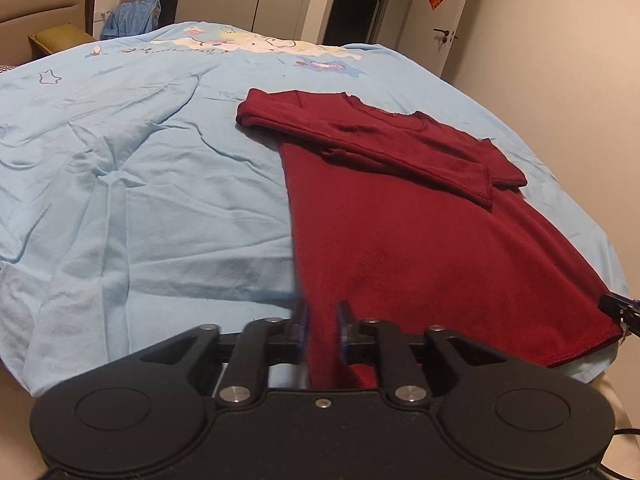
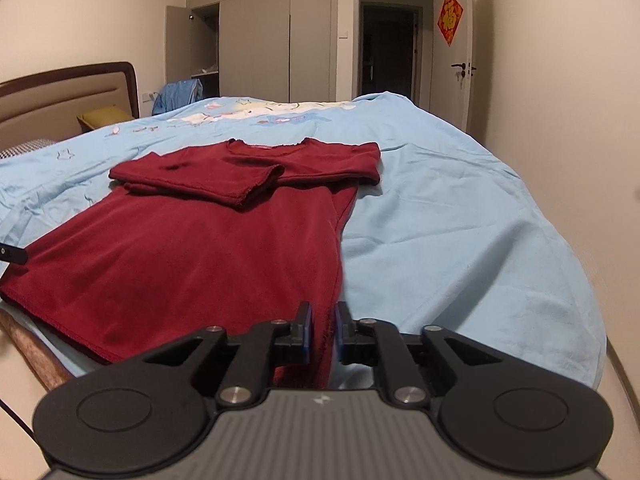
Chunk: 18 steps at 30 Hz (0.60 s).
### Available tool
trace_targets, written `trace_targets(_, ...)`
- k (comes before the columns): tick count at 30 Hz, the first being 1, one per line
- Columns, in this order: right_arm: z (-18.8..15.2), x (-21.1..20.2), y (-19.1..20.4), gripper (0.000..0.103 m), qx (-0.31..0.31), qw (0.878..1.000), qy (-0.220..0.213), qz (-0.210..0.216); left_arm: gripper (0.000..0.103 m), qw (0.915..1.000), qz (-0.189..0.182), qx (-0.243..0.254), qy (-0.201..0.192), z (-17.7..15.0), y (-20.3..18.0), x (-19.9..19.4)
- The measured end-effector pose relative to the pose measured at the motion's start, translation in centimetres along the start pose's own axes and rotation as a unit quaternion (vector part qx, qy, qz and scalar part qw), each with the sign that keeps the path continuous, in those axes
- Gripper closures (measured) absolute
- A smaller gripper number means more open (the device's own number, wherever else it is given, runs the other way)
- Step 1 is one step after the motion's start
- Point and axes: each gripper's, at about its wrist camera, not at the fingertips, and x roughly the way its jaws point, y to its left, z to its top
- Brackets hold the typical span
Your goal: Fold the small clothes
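Left wrist view: dark red long-sleeve top (image 1: 420, 240) lies flat on the light blue bedsheet (image 1: 140, 180), w/ neckline at the far end and hem toward the camera. Both sleeves are folded in across the chest, one lying over the other; cuff edges look raw and a bit frayed. Fabric is soft knit, mostly smooth, body flaring wider toward the hem. Left gripper (image 1: 322, 330) sits at the top's near-left hem corner, blue pads pinching a bunched strip of the red cloth btwn them. At the top's near-right corner, the tip of the other gripper (image 1: 622, 306) shows at the frame edge.

Right wrist view: same top (image 2: 192, 256) seen from its right side, hem near, collar far; sleeves crossed over the chest, upper cuff ending about mid-chest. Right side edge is tucked under slightly. Right gripper (image 2: 323, 330) is at the top's near-right hem corner, pads closed on a fold of the fabric. Beyond the top's collar: cartoon print on the sheet (image 2: 260, 114), then wardrobe (image 2: 256, 40).
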Motion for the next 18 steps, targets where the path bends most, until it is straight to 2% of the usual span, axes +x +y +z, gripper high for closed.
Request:
trace_targets(1, -0.1, 0.0, -0.1, 0.058, -0.004, 1.000, 0.002, -0.001, 0.068, 1.0000, 0.000, -0.001, 0.001, -0.1, 0.0, 0.0)
trace_targets(2, -0.1, 0.0, -0.1, 0.044, -0.008, 1.000, 0.001, -0.001, 0.058, 1.0000, -0.002, -0.002, 0.000, -0.2, 0.0, -0.1)
trace_targets(4, -0.1, -0.3, -0.1, 0.038, -0.026, 1.000, -0.004, 0.000, 0.042, 1.0000, -0.002, 0.001, -0.004, -0.4, -0.2, -0.2)
trace_targets(6, -0.1, -0.7, 0.3, 0.025, -0.053, 0.999, -0.012, -0.002, 0.018, 0.9998, 0.006, 0.011, -0.015, -0.4, -0.6, -0.5)
trace_targets(8, -0.1, -1.2, 0.9, 0.012, -0.087, 0.996, -0.026, 0.003, 0.009, 0.9989, 0.018, 0.029, -0.032, -0.3, -1.2, -0.9)
trace_targets(9, -0.1, -1.4, 1.3, 0.010, -0.107, 0.994, -0.029, 0.009, 0.004, 0.9982, 0.024, 0.040, -0.038, -0.3, -1.5, -1.0)
trace_targets(11, -0.2, -1.5, 2.3, 0.005, -0.148, 0.988, -0.029, 0.018, 0.001, 0.9965, 0.031, 0.059, -0.051, -0.2, -2.2, -1.3)
trace_targets(14, -0.7, -1.3, 3.9, 0.000, -0.202, 0.979, -0.021, 0.027, 0.001, 0.9940, 0.031, 0.089, -0.056, -0.2, -3.3, -1.3)
trace_targets(18, -1.7, -0.4, 5.8, 0.000, -0.273, 0.962, 0.005, 0.019, 0.001, 0.9917, 0.025, 0.114, -0.054, -0.5, -4.4, -1.0)
